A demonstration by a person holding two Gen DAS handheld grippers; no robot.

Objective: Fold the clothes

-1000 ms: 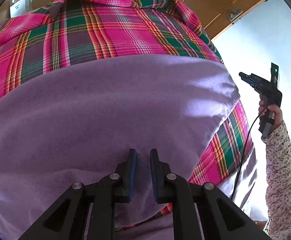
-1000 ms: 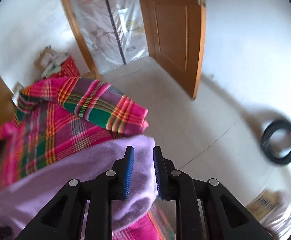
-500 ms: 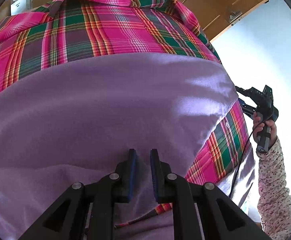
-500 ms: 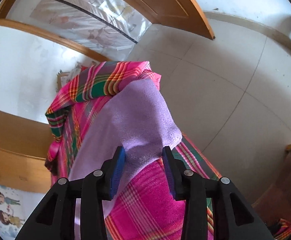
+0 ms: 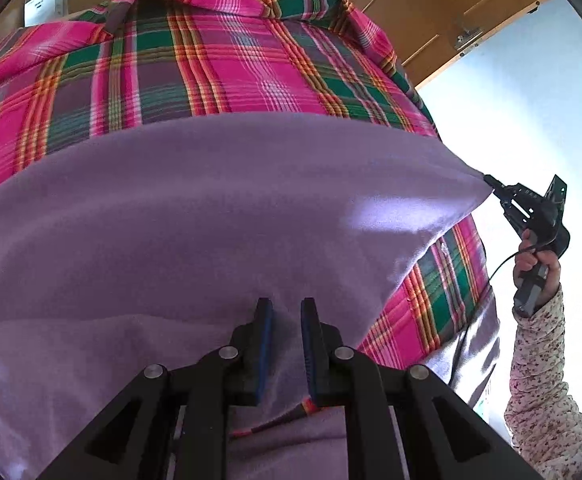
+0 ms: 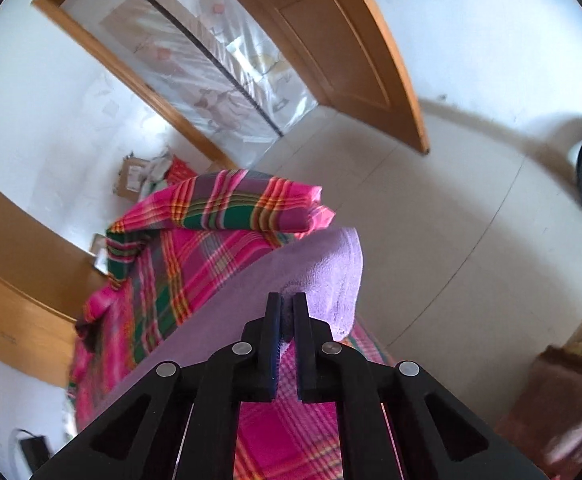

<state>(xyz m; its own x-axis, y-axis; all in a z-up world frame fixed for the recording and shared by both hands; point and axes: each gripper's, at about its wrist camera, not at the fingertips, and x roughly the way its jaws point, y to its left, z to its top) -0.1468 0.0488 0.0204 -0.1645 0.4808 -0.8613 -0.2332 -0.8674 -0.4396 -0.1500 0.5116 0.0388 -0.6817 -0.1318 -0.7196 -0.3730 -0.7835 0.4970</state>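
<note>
The soft lilac fleece cloth (image 5: 219,216) lies spread over the pink-and-green plaid bed cover (image 5: 211,60), its long edge stretched between the right tongs (image 6: 287,320), clamped on its far corner, and the left tongs (image 5: 286,320), closed on its near edge.

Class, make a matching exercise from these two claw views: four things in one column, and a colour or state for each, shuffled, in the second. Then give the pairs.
Things:
1. cloth
2. sheet
3. door
4. right claw

Descriptions:
A. pink and green plaid
B. shut on a corner of fabric
C. plain purple
D. brown wood, standing open

Pairs: 1-C, 2-A, 3-D, 4-B
</note>
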